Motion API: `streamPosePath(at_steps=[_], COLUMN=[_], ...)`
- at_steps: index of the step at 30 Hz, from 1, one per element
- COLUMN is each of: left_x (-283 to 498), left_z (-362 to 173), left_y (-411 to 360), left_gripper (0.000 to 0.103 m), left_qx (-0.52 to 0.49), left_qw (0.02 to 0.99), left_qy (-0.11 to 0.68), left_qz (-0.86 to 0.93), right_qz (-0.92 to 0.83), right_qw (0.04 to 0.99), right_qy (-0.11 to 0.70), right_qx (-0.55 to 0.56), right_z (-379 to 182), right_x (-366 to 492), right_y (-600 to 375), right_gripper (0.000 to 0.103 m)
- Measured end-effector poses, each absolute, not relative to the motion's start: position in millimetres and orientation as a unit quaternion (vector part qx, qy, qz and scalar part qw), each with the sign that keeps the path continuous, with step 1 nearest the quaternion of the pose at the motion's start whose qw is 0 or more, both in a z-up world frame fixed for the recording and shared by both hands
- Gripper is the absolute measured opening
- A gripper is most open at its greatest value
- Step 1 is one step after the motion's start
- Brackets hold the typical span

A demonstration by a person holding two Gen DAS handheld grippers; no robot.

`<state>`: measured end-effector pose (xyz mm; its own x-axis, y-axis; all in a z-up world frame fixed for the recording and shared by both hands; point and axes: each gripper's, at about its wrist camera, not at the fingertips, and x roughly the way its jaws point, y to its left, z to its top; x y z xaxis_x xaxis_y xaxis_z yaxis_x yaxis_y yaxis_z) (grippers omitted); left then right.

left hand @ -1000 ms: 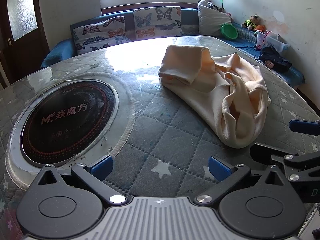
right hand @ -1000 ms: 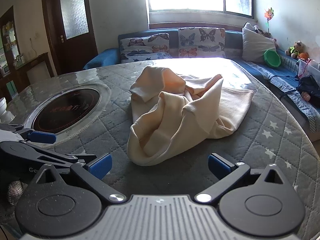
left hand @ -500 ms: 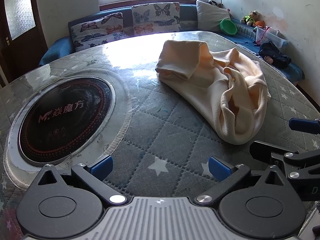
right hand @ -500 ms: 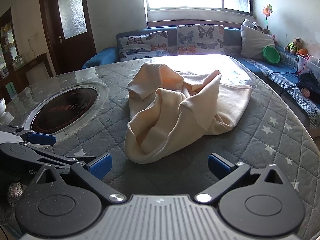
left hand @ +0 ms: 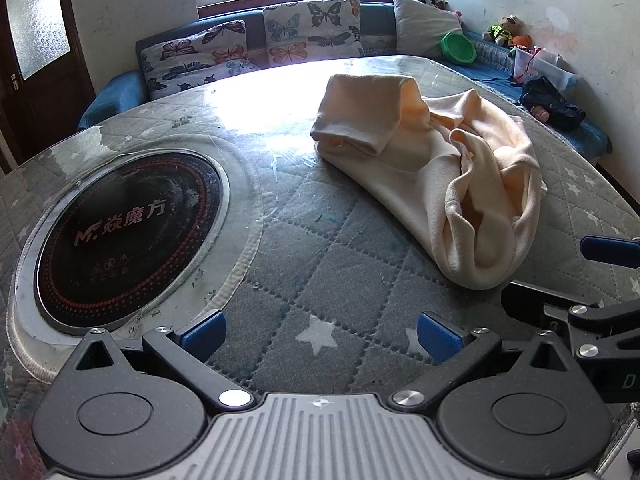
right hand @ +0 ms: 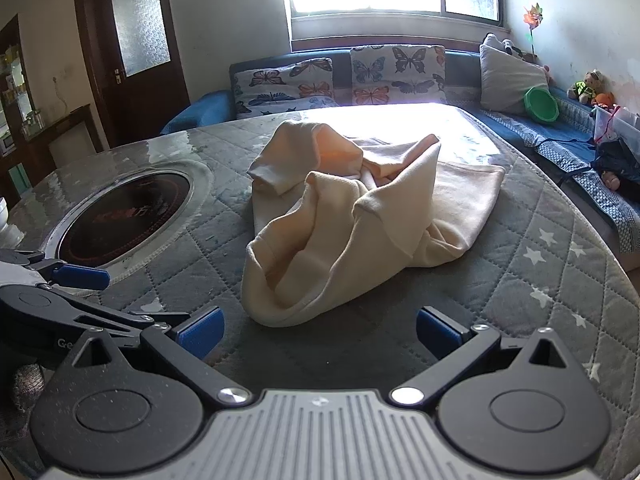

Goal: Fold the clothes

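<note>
A cream-coloured garment (left hand: 452,168) lies crumpled in a heap on the quilted round table (left hand: 304,264), with a sleeve cuff sticking out at its far left. In the right wrist view the same garment (right hand: 360,216) sits straight ahead, its near hem a short way beyond the fingers. My left gripper (left hand: 320,336) is open over bare quilt, with the garment up and to its right. My right gripper (right hand: 320,334) is open too, just short of the garment's near edge. Each gripper shows at the side of the other's view. Nothing is held.
A round black induction plate (left hand: 124,236) is set into the table on the left. Behind the table runs a blue sofa (right hand: 400,80) with butterfly cushions, a green bowl (right hand: 541,104) and toys. A dark wooden door (right hand: 132,48) stands at the back left.
Both cameras have dropped a little and crept toward the garment, which now looks slightly larger. The garment lies as before and both grippers stay open.
</note>
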<state>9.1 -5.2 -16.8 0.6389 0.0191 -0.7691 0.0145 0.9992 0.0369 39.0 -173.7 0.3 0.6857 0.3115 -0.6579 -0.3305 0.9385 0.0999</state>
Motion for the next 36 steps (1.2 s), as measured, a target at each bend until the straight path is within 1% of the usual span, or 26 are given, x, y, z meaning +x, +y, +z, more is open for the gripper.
streamPosePath(at_steps=[36], left_x=[32.9], left_z=[-11.1], left_y=[-10.2], left_gripper=[0.103], left_qx=[0.024], left_qw=[0.905], left_qy=[0.425], left_qz=[0.005], right_qz=[0.165], right_qw=[0.923], right_qy=[0.347], right_qx=[-0.013], right_z=[5.8], right_x=[59.3], right_y=[-180.4], right_gripper=[0.103])
